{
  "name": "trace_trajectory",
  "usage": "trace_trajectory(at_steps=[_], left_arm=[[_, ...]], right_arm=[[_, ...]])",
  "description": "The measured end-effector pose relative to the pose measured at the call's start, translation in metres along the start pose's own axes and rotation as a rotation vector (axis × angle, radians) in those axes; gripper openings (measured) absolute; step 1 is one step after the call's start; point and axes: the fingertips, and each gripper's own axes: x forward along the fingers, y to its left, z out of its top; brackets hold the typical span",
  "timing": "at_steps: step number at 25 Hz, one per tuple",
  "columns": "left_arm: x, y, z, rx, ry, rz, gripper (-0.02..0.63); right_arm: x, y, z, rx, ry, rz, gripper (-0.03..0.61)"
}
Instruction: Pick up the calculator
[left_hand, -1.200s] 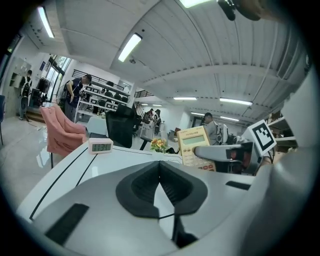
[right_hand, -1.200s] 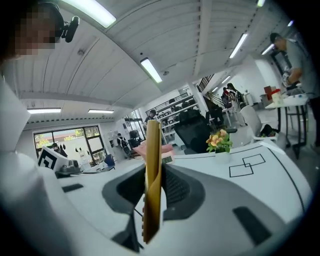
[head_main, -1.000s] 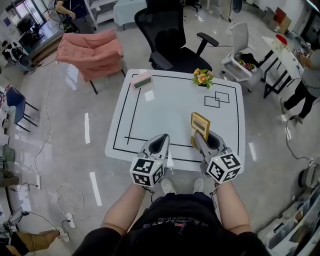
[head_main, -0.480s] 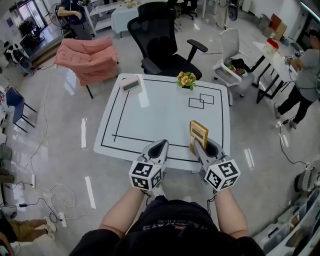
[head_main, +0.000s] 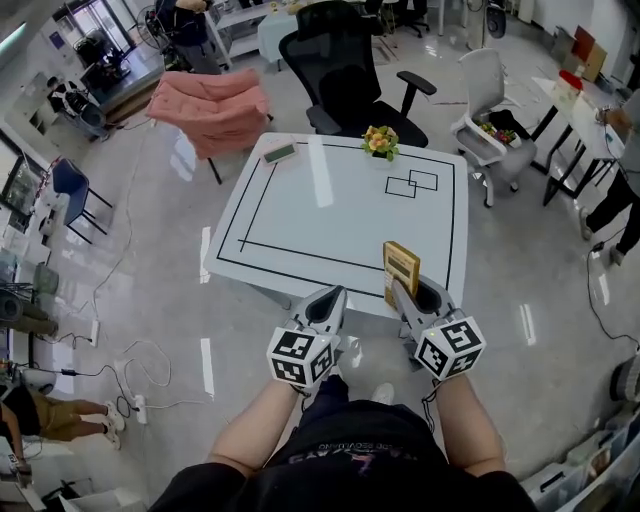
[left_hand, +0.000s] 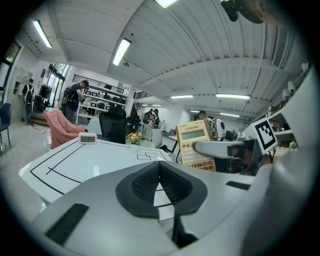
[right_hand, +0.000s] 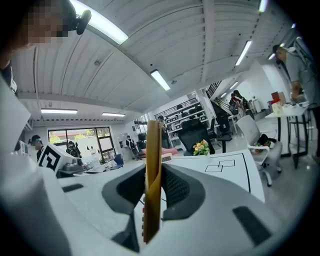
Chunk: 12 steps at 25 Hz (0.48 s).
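The tan calculator (head_main: 401, 267) stands on edge between the jaws of my right gripper (head_main: 401, 291), lifted over the near edge of the white table (head_main: 330, 215). In the right gripper view the calculator (right_hand: 152, 180) shows edge-on, clamped by both pads. From the left gripper view its face and keys (left_hand: 195, 146) appear at the right. My left gripper (head_main: 328, 298) is shut with nothing in it, held beside the right one, just off the table's near edge.
On the table's far side lie a small digital clock (head_main: 278, 153) and a pot of flowers (head_main: 380, 142). A black office chair (head_main: 345, 70) and a pink chair (head_main: 212, 100) stand behind the table. Cables run along the floor at the left.
Both grippers have drawn back from the table toward the person, the right one carrying the calculator with it. The table now lies farther ahead in the head view.
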Motion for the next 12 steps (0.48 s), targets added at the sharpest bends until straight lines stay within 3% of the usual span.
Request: trace_trajectory(at_steps=[12], left_arm=[[-0.040, -0.027, -0.023, -0.019, -0.018, 0.051, 0.000]], right_arm=[[-0.026, 0.023, -0.021, 0.004, 0.014, 0.062, 0.081]])
